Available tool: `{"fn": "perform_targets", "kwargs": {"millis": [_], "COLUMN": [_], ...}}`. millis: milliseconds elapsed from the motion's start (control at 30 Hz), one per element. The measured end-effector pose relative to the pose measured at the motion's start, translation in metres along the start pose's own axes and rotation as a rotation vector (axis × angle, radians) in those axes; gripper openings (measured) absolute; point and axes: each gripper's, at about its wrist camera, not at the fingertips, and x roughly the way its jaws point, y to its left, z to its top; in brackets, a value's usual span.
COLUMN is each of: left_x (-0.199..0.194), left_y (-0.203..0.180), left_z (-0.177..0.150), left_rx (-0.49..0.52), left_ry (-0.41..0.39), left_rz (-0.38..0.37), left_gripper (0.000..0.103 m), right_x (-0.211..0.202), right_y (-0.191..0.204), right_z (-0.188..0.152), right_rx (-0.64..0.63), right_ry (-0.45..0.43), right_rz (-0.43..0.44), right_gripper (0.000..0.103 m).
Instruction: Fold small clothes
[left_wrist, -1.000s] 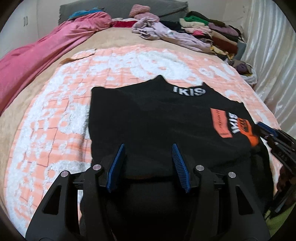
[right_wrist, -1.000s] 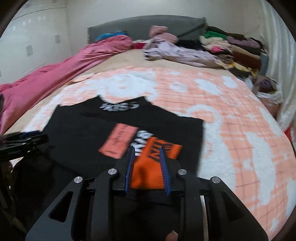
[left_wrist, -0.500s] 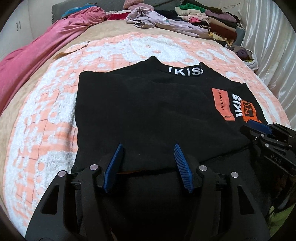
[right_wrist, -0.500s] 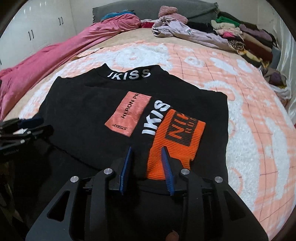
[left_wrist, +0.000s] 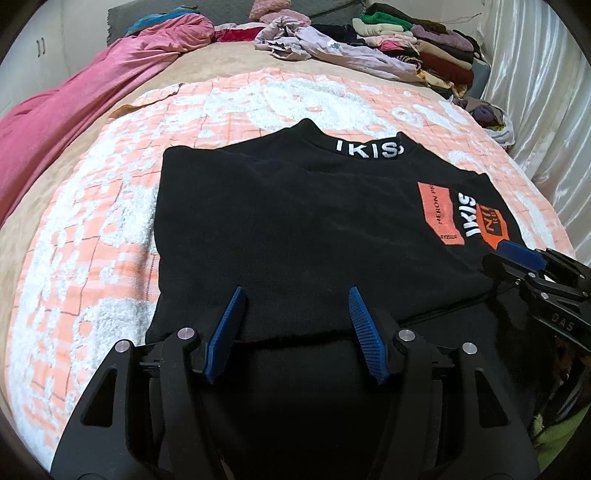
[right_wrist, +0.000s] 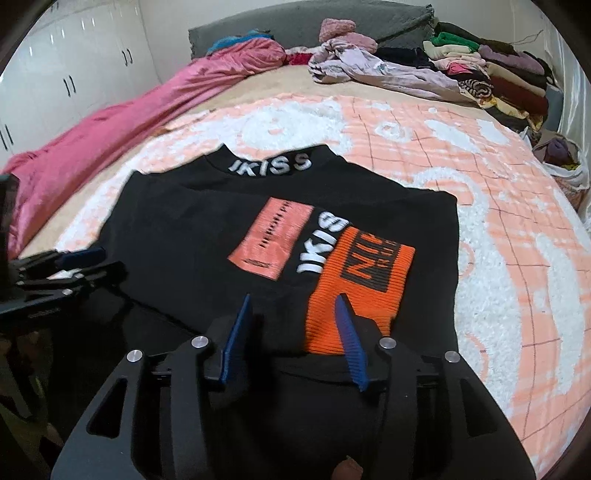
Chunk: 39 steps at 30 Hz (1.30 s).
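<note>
I hold my left gripper (left_wrist: 295, 325) low over the near edge of the black sweater (left_wrist: 295, 229), and its two blue fingers (left_wrist: 226, 332) stand wide apart with the folded hem lying between them, not pinched. My right gripper (right_wrist: 293, 332) is also spread, a little less wide; its blue fingers (right_wrist: 350, 339) stand at both sides of the near end of the orange cuff (right_wrist: 360, 288), and I cannot tell if they touch the cloth. The sweater lies flat on the bed, on an orange and white blanket (left_wrist: 92, 266), with its collar on the far side. The collar shows white letters (right_wrist: 269, 165), and on the right part of the body there is a pink-orange patch (right_wrist: 271, 238) beside more white letters and the orange cuff of a sleeve that is folded over the front. In the left wrist view my right gripper (left_wrist: 524, 266) comes in from the right, near the orange cuff. In the right wrist view my left gripper (right_wrist: 85, 266) is at the left edge, at the left side of the sweater. At the far left of the bed lies a pink quilt (left_wrist: 74, 99). A loose lilac garment (right_wrist: 373, 70) and a pile of folded clothes (right_wrist: 495, 70) are at the far right, well apart from the sweater.
</note>
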Motion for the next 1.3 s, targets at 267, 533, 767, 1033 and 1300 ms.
{"fn": "perform_targets", "kwargs": {"millis": [267,533,767,1033,1300], "left_x": [-0.008,-0.013,-0.021,-0.034,-0.066], "left_y": [0.001,0.002,0.004,0.008,0.015], "left_z": [-0.001,-0.001,0.000,0.002,0.002], "left_rx": [-0.012,-0.019,-0.030,-0.050,-0.062], "left_ry": [-0.008,-0.012,-0.021,-0.025,-0.066], "left_rz": [-0.005,-0.005,0.014,0.024,0.019], "left_gripper": [0.056,0.070,0.089,0.093,0.093], "right_x": [-0.008,-0.014,-0.022,-0.031,-0.060], "right_y": [0.001,-0.005,-0.006,-0.003,0.008], "right_z": [0.002,0.003,0.005,0.005,0.003], "right_rx": [0.019,0.057,0.064,0.079,0.101], "right_ry": [-0.021,-0.055,-0.105,-0.128,-0.188], "right_rz": [0.015,-0.002,-0.029,0.002,-0.003], "right_gripper": [0.063,0.084,0.097,0.098,0.098]}}
